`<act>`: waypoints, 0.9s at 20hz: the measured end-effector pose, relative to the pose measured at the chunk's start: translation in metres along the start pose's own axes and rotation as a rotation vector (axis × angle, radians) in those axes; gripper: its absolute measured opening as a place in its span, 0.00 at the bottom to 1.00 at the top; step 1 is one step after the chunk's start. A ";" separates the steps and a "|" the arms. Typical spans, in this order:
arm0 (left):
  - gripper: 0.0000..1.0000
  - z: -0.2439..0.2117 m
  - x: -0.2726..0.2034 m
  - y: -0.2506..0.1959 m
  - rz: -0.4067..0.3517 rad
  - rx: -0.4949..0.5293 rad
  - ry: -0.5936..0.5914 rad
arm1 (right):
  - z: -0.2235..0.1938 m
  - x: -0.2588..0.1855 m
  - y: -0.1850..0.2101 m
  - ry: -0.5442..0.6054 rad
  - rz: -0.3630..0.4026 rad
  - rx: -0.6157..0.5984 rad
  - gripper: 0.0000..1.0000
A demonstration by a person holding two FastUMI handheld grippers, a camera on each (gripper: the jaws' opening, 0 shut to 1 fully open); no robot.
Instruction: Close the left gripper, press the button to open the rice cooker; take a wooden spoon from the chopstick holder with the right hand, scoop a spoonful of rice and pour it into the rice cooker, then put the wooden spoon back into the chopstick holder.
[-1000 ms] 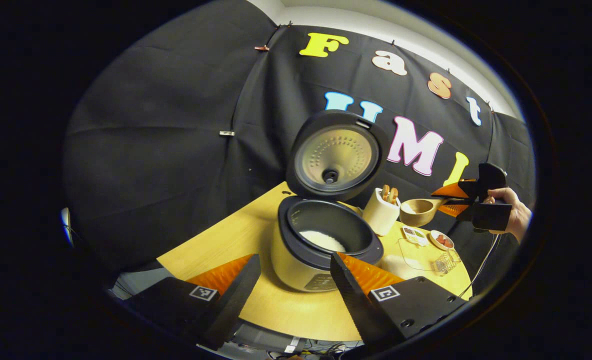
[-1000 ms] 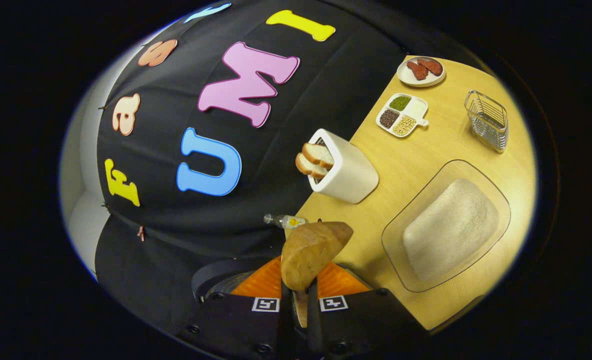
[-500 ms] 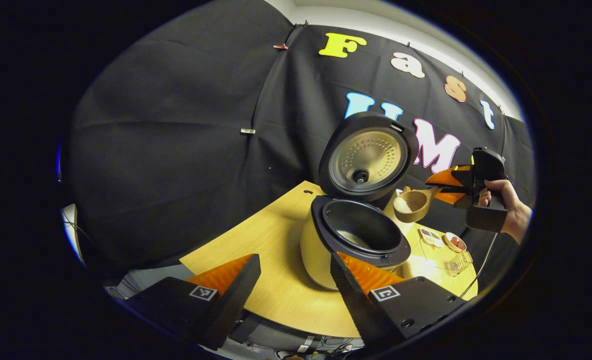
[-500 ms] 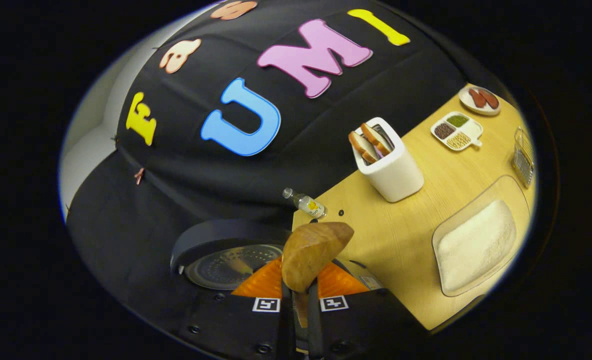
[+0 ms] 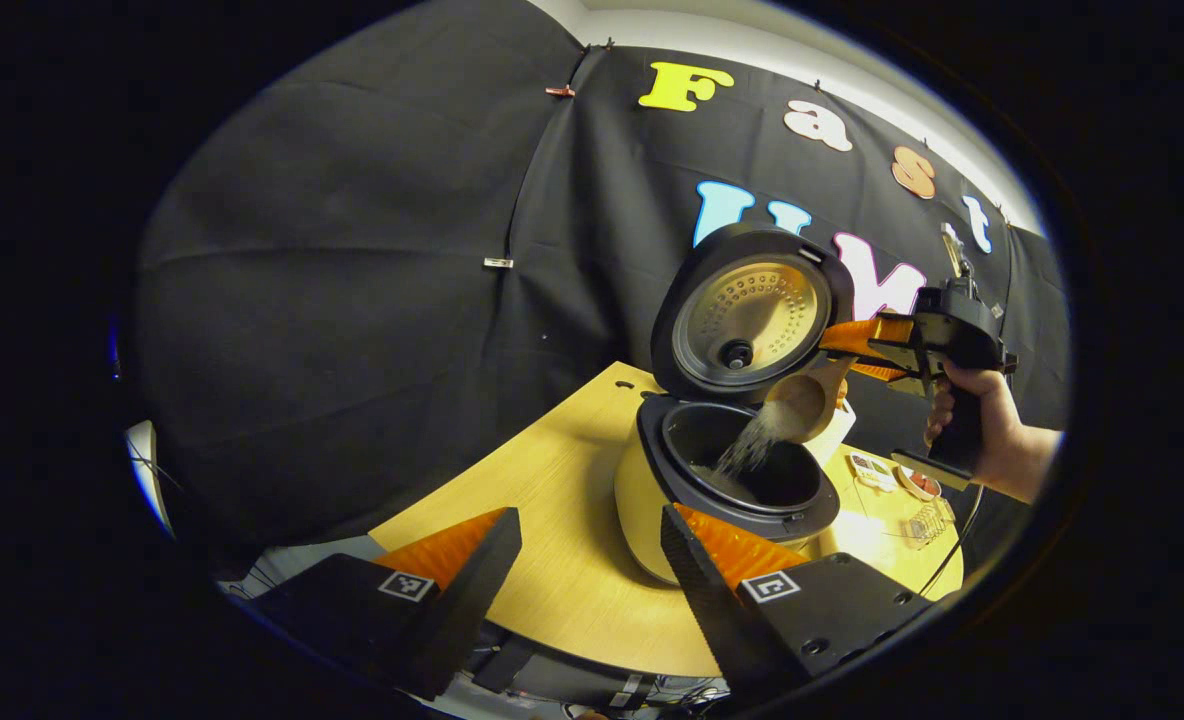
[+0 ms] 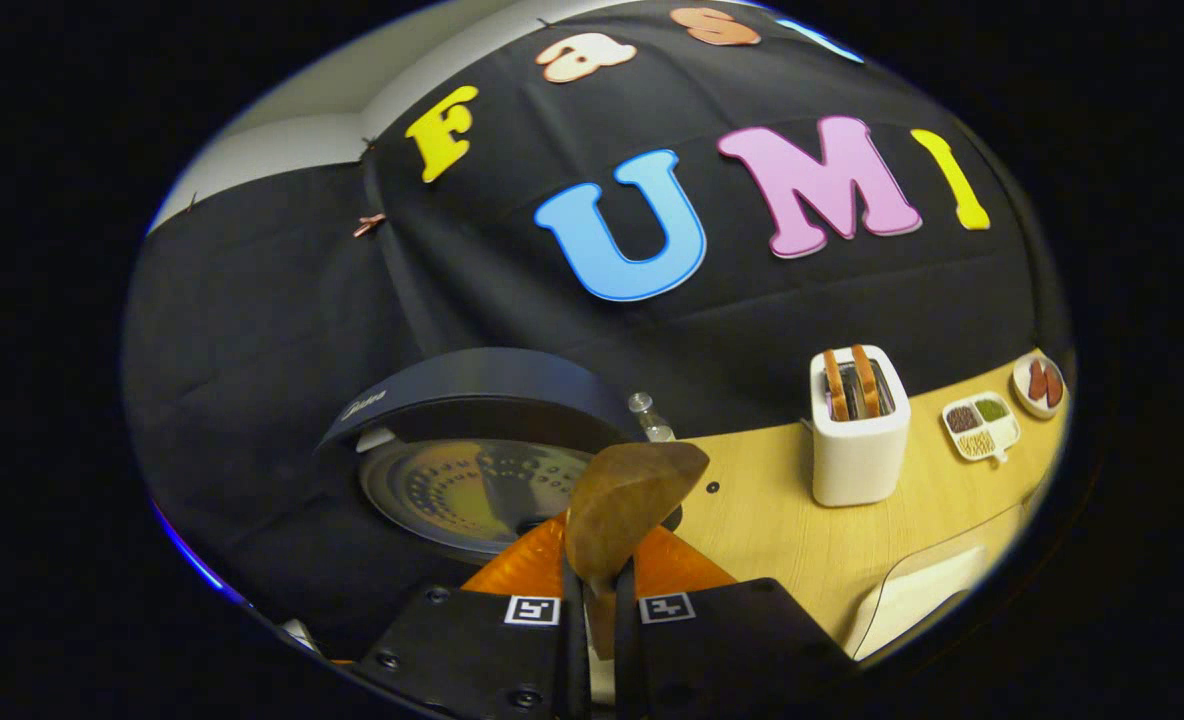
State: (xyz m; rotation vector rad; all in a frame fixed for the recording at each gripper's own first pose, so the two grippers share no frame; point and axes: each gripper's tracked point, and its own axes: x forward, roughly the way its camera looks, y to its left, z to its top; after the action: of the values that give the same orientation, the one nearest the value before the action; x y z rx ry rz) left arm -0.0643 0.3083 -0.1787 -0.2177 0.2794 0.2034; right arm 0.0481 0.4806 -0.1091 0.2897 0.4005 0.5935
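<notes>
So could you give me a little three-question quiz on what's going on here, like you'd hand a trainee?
1. True or false: the rice cooker lid stands open.
2. What is falling from the wooden spoon? A) water B) rice C) beans
3. Fill in: the right hand-held gripper is shut on the spoon's ____.

Key: 1 true. 2 B, rice is streaming into the pot. 3 handle; the left hand-held gripper is open, holding nothing.
</notes>
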 end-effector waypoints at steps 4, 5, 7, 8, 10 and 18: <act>0.95 -0.002 0.004 0.004 0.006 0.003 0.003 | -0.019 0.011 0.015 0.018 0.055 -0.140 0.14; 0.95 -0.004 0.004 0.006 0.014 0.002 0.010 | -0.021 0.010 0.020 0.017 0.075 -0.168 0.14; 0.96 -0.008 0.004 0.009 0.020 -0.010 0.017 | -0.023 0.007 0.028 0.013 0.107 -0.251 0.14; 0.96 -0.010 0.003 0.008 0.019 -0.016 0.019 | -0.026 0.003 0.032 0.014 0.122 -0.311 0.14; 0.96 -0.014 0.002 0.009 0.018 -0.022 0.022 | -0.037 -0.002 0.040 0.025 0.172 -0.431 0.14; 0.96 -0.008 0.004 0.002 0.015 0.002 0.004 | -0.065 -0.023 0.065 0.038 0.331 -0.641 0.14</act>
State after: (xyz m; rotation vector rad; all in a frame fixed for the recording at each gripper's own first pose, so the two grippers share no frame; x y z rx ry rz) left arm -0.0634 0.3089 -0.1874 -0.2144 0.2851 0.2176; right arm -0.0299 0.5286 -0.1359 -0.2776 0.1814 1.0176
